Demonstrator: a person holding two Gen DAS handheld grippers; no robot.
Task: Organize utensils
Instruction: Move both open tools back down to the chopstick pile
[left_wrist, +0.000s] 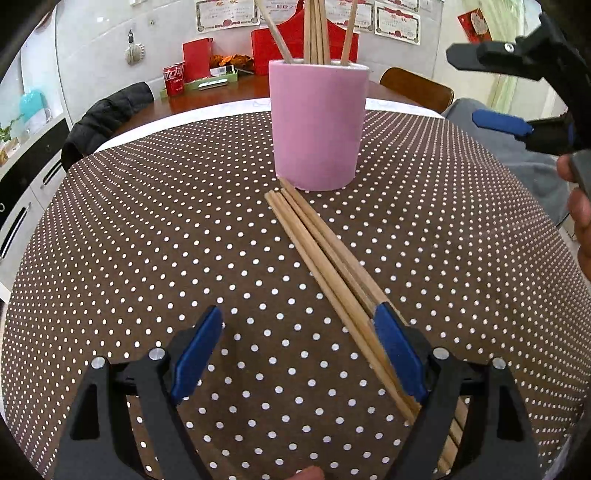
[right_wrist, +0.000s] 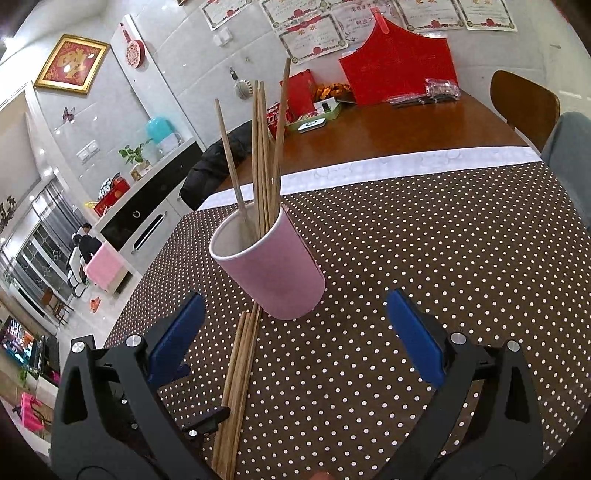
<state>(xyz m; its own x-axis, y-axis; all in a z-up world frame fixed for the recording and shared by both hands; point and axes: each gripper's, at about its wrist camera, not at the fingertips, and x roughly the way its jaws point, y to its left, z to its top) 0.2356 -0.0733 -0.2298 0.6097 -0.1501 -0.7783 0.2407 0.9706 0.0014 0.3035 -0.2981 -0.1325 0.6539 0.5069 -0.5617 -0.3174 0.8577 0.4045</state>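
The left gripper (left_wrist: 299, 350), black with blue pads, has its jaws spread wide over the brown, white-dotted tablecloth (left_wrist: 147, 229). Nothing is clamped between them. Its right-side pad (left_wrist: 400, 352) lies over the bundle of loose wooden chopsticks (left_wrist: 321, 254), which rest flat on the cloth in a diagonal line; whether the pad touches them cannot be told.

The bundle's far end lies just beside the base of the pink cylindrical cup (left_wrist: 317, 125), which stands upright and holds more wooden chopsticks (left_wrist: 316, 33) on end.

The right gripper (right_wrist: 295, 339), also black with blue pads, is wide open and empty, pointed toward the cup's base, with the loose bundle just inside its left-side pad (right_wrist: 177, 334).
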